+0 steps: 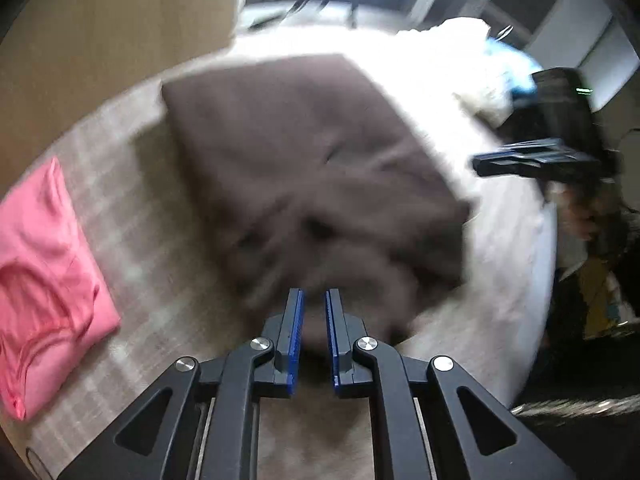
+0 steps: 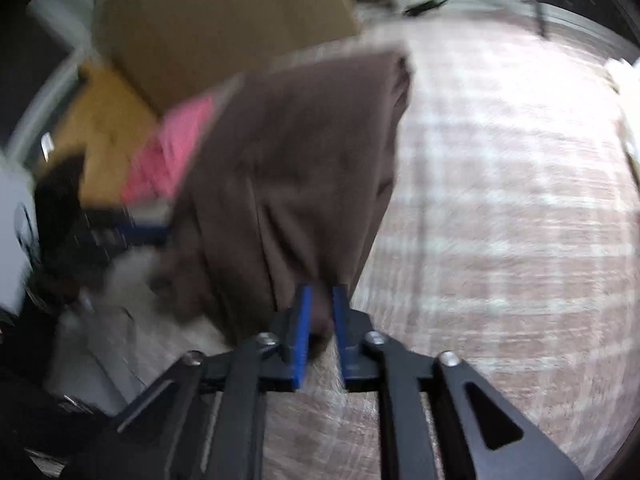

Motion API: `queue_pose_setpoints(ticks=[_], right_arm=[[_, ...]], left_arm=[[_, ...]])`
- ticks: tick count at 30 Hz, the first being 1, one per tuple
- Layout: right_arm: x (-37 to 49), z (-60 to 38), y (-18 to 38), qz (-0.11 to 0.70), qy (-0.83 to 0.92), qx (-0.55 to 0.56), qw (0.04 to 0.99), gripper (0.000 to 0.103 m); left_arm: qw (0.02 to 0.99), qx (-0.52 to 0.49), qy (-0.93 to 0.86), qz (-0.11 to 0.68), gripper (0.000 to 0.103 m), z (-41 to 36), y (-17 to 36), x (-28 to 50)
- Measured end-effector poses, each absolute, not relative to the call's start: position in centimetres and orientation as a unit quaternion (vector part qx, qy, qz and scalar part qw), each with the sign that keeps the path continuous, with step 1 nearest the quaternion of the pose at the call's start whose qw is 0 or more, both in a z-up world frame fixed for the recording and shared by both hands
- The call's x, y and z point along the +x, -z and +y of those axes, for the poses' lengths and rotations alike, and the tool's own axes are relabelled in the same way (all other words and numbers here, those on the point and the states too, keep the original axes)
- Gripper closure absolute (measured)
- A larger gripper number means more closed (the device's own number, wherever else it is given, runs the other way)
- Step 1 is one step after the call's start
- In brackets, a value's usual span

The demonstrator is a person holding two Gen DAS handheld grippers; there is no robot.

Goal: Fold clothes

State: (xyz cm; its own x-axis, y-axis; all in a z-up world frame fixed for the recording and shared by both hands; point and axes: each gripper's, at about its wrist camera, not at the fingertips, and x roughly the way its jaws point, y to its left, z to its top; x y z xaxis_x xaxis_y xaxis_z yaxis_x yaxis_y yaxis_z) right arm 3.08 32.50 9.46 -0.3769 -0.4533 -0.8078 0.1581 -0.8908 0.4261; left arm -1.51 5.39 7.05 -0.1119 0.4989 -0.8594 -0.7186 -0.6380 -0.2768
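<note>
A brown garment (image 1: 304, 160) lies spread and partly lifted over a pale checked bed cover (image 1: 132, 220); both views are motion-blurred. My left gripper (image 1: 314, 300) is at its near edge, fingers close together with brown cloth pinched between the blue pads. In the right wrist view the brown garment (image 2: 296, 168) hangs in folds down into my right gripper (image 2: 321, 300), which is shut on a bunch of it. The right gripper (image 1: 480, 166) also shows at the right of the left wrist view, and the left gripper (image 2: 156, 232) at the left of the right wrist view.
A folded pink garment (image 1: 52, 280) lies at the cover's left edge, also seen as pink cloth (image 2: 172, 148) behind the brown one. A tan board or box (image 1: 112, 40) stands behind. A white and blue clothes heap (image 1: 492, 68) sits far right. A hand (image 1: 580, 216) holds the right gripper.
</note>
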Motion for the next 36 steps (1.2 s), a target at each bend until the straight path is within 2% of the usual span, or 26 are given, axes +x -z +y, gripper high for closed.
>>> queue_pose_setpoints(ticks=[1,5,11,14,15,18,19,20,21,22,24,26,32,36], right_arm=[[2.8,33.3,-10.3,-0.155,0.83,0.506,0.177,0.073],[0.3,32.7,-11.6,-0.144,0.861,0.461,0.158,0.073],[-4.9,29.3,-11.6,-0.094,0.883,0.431,0.162,0.073],[-8.6,29.9,-9.6,-0.086,0.876,0.449,0.151,0.073],[-9.6,30.7,-8.5,-0.077,0.87,0.47,0.128,0.076],[-10.8,32.3,-7.4,-0.109,0.852,0.497,0.123,0.078],[-10.4,32.6,-8.1,-0.114,0.855,0.492,0.121,0.075],[-9.8,32.7,-8.7,-0.113,0.859,0.485,0.116,0.074],[-9.0,33.0,-9.4,-0.114,0.865,0.477,0.112,0.068],[-8.1,33.3,-10.0,-0.119,0.869,0.467,0.111,0.058],[-6.5,33.5,-10.5,-0.124,0.872,0.46,0.108,0.047],[-5.2,33.3,-10.1,-0.119,0.873,0.463,0.101,0.046],[-3.8,32.6,-7.4,-0.118,0.854,0.498,0.089,0.046],[-3.1,32.9,-6.7,-0.145,0.853,0.494,0.081,0.046]], left_arm=[[0.43,-0.513,-0.736,0.098,0.09,6.2,-7.9,-1.2],[0.494,-0.486,-0.716,0.083,0.086,12.1,-8.4,-0.7],[0.513,-0.519,-0.678,0.083,0.086,17.5,-2.6,-1.2],[0.515,-0.525,-0.677,0.031,0.086,16.4,-1.9,-1.7],[0.514,-0.534,-0.671,0.022,0.086,15.9,-2.1,-1.9],[0.471,-0.541,-0.697,-0.005,0.084,12.1,-3.5,-3.7],[0.451,-0.539,-0.711,-0.015,0.08,10.6,-3.9,-4.4],[0.431,-0.537,-0.725,-0.024,0.07,9.1,-4.3,-5.1],[0.41,-0.534,-0.738,-0.034,0.065,7.5,-4.8,-5.8],[0.39,-0.531,-0.751,-0.043,0.06,6.0,-5.2,-6.6],[0.347,-0.523,-0.776,-0.063,0.057,3.0,-6.1,-8.0],[0.305,-0.514,-0.797,-0.081,0.057,0.0,-7.0,-9.4],[0.295,-0.536,-0.788,-0.068,0.053,1.8,-5.1,-10.1],[0.288,-0.55,-0.782,-0.06,0.052,3.0,-3.8,-10.5]])
